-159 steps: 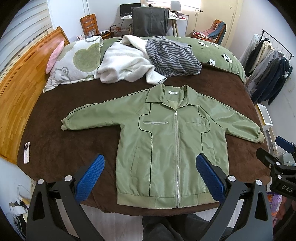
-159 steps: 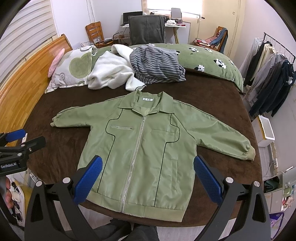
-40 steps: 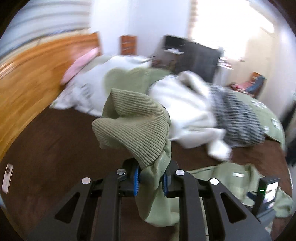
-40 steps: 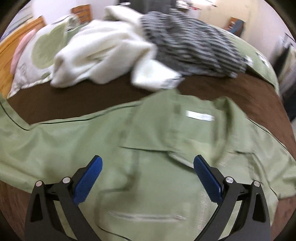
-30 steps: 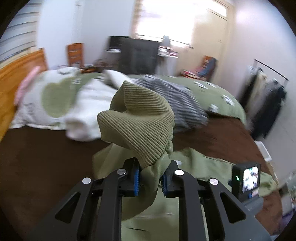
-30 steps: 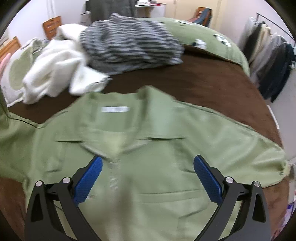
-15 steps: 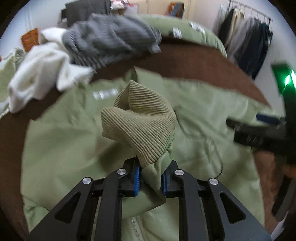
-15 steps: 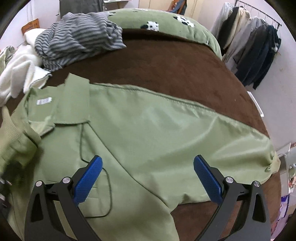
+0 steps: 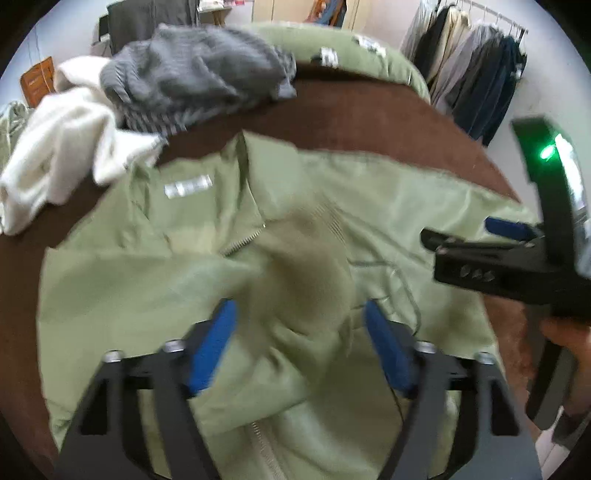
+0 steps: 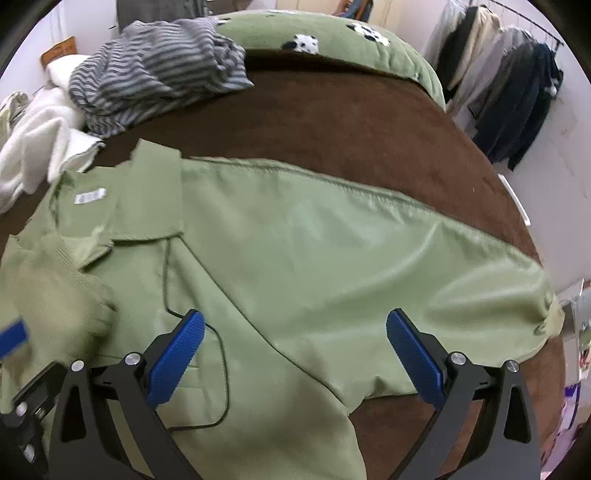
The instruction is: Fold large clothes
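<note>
On the bed (image 10: 332, 122), covered in a dark brown plush blanket, a green jacket (image 10: 295, 258) of smooth, slightly shiny cloth lies front up, with thin dark piping, a pointed collar, a white neck label and a metal zip. Its ribbed knit cuff (image 9: 310, 273) and the sleeve behind it are folded in across the chest, bunched in soft creases just below the collar. The other sleeve (image 10: 461, 295) stretches flat toward the bed's right edge, its gathered cuff lying close to that edge. Bare blanket runs above the jacket's shoulder line, open as far as a striped grey garment (image 10: 159, 66), a fluffy white one (image 10: 33, 147) and a green quilt (image 10: 332, 33) with black-and-white patches; coats (image 10: 509, 85) hang on a rail past the bed's right side. The left gripper (image 9: 299, 347) has just been opening: its blue ridged jaws now stand wide, the blurred cuff lying between them with neither pad pressing it. The right gripper (image 10: 295, 354) hangs over the chest and outstretched sleeve, jaws wide with nothing in them, beside the left one.
</note>
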Demonstrator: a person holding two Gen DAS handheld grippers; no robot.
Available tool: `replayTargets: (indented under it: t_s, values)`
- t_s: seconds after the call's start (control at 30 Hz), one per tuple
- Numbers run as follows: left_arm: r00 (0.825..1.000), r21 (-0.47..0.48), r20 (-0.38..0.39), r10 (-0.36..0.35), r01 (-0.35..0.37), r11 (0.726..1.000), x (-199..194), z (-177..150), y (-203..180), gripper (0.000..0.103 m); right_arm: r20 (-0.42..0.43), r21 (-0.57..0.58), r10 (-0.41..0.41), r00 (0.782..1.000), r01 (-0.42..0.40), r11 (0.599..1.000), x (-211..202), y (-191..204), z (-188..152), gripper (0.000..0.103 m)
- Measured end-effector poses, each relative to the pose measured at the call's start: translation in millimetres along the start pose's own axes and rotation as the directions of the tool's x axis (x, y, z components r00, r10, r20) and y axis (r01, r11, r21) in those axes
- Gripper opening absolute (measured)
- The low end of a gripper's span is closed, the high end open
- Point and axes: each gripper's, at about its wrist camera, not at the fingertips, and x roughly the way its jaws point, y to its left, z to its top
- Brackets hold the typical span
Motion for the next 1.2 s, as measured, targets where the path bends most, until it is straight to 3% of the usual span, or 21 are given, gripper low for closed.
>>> replayTargets:
  t_s: [0.1, 0.2, 0.37, 0.5, 0.67, 0.8, 0.9, 1.0, 1.2]
  values:
    - [1.0, -0.036, 0.024, -0.005, 0.006, 0.999, -35, 8, 15, 0.089, 0.031, -0.018, 0.027, 0.999, -0.027, 0.999, -25, 7, 14, 0.097]
    - [0.999, -0.068, 0.019, 0.04, -0.038, 0.997, -57, 11, 40, 0.095, 0.037, -0.005, 0.108, 0.993, -0.108, 0.994, -45, 19, 24, 0.097]
    - [0.995, -0.102, -0.033, 0.097, -0.1, 0.99, -50, 6, 88, 0.097, 0.016, -0.044, 0.165, 0.986, -0.164, 0.986, -49, 58, 21, 0.097]
    - [0.985, -0.075, -0.07, 0.157, -0.163, 0.984, -23, 0, 120, 0.097, -0.035, -0.034, 0.206, 0.978, -0.207, 0.978, -31, 86, 1, 0.082]
    - [0.98, -0.122, -0.118, 0.157, -0.171, 0.978, 13, -19, 155, 0.096, -0.074, 0.012, 0.176, 0.982, -0.175, 0.984, -11, 100, -35, 0.066]
    - [0.973, -0.165, -0.185, 0.137, -0.169, 0.972, 44, -43, 172, 0.097, -0.119, 0.035, 0.155, 0.981, -0.152, 0.988, 14, 102, -60, 0.067]
    - [0.975, -0.145, -0.179, 0.133, -0.16, 0.976, 58, -55, 175, 0.097, -0.102, 0.031, 0.135, 0.986, -0.133, 0.991, 25, 104, -66, 0.073]
    - [0.975, -0.122, -0.174, 0.139, -0.161, 0.979, 65, -54, 176, 0.097, -0.084, 0.005, 0.099, 0.992, -0.099, 0.995, 33, 109, -63, 0.079]
    - [0.977, -0.147, -0.182, 0.113, -0.141, 0.979, 69, -45, 186, 0.097, -0.085, -0.002, 0.089, 0.992, -0.09, 0.996, 42, 111, -50, 0.081]
